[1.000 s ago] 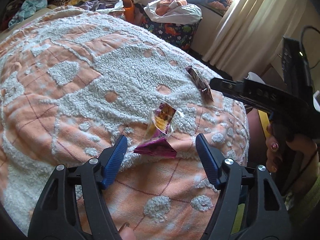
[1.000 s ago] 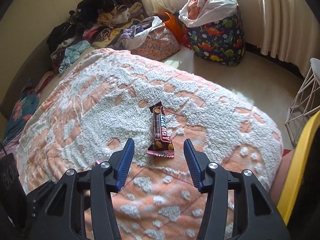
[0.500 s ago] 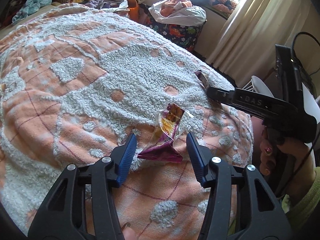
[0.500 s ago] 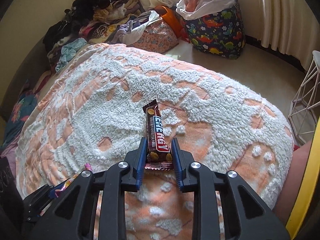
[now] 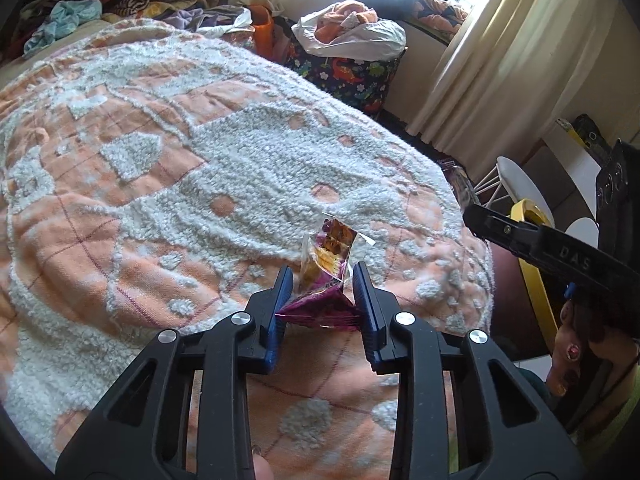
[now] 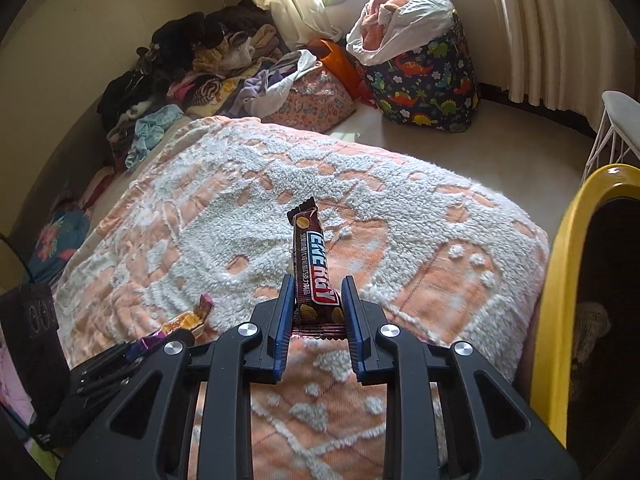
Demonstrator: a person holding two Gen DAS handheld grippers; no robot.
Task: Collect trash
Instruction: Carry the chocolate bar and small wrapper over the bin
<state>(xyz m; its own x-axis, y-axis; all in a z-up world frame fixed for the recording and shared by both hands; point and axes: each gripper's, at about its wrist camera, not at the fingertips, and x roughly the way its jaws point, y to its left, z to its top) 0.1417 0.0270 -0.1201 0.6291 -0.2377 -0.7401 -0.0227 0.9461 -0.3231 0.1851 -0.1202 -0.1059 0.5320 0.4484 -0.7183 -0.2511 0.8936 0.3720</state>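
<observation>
Both jaws have just been closing: the left hand-held gripper (image 5: 320, 286) now pinches the crumpled purple snack wrapper (image 5: 326, 276) near the bed's (image 5: 160, 184) right edge, and the right hand-held gripper (image 6: 314, 304) clamps the brown energy bar wrapper (image 6: 312, 268), lifted upright. Both pieces are picked up; binning remains. Only a yellow rim (image 6: 580, 240) at the right shows, perhaps a bin.
</observation>
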